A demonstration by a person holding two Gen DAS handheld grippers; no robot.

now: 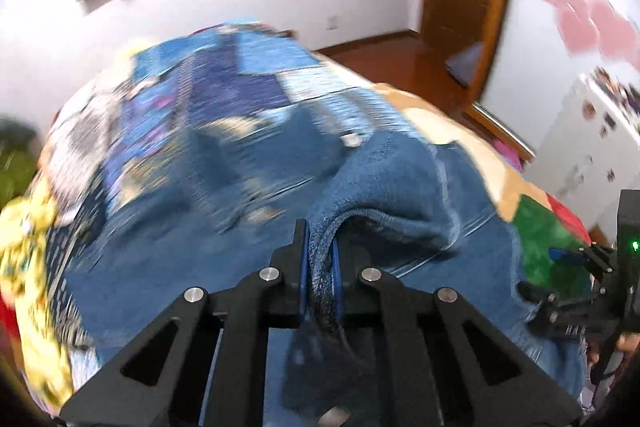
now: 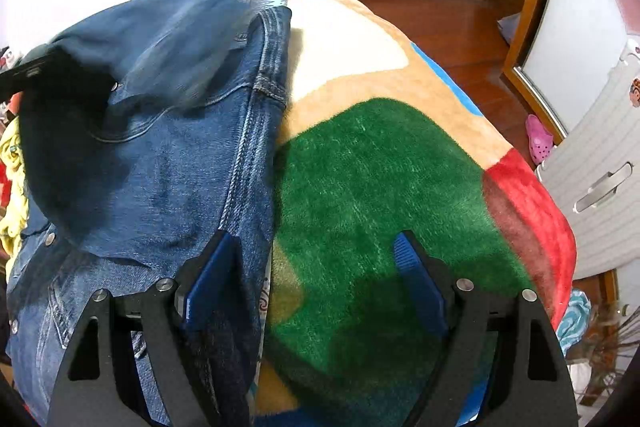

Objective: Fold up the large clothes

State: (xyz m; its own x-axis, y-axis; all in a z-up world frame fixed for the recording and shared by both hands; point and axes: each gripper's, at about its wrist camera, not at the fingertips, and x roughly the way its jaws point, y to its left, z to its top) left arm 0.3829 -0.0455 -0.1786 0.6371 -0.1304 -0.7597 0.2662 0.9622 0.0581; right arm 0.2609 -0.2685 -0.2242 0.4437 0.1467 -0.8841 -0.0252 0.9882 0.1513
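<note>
while the denim garment (image 2: 168, 163) lies spread across the left part of a bed covered by a patchwork blanket (image 2: 384, 187), the left gripper (image 1: 320, 251) has its fingers (image 1: 301, 259) pinched tight on a rolled fold of the blue cloth, the hem passing up between the two blue pads and bulging just past their tips. in the left wrist view the rest of the denim is smeared by blur, with a blue patterned quilt (image 1: 240, 75) beyond it. the right gripper (image 2: 316, 251) hangs with its fingers (image 2: 416, 279) wide apart and nothing pressed between them: the left finger sits over the stitched side seam of the denim, the right one over the green patch of the blanket; whether either tip touches the fabric cannot be told. a raised, blurred flap of denim stands at the upper left of the right wrist view. wooden floor (image 2: 448, 23), a white drawer unit (image 2: 600, 163) and a pink shoe (image 2: 538, 139) lie to the right of the bed.
</note>
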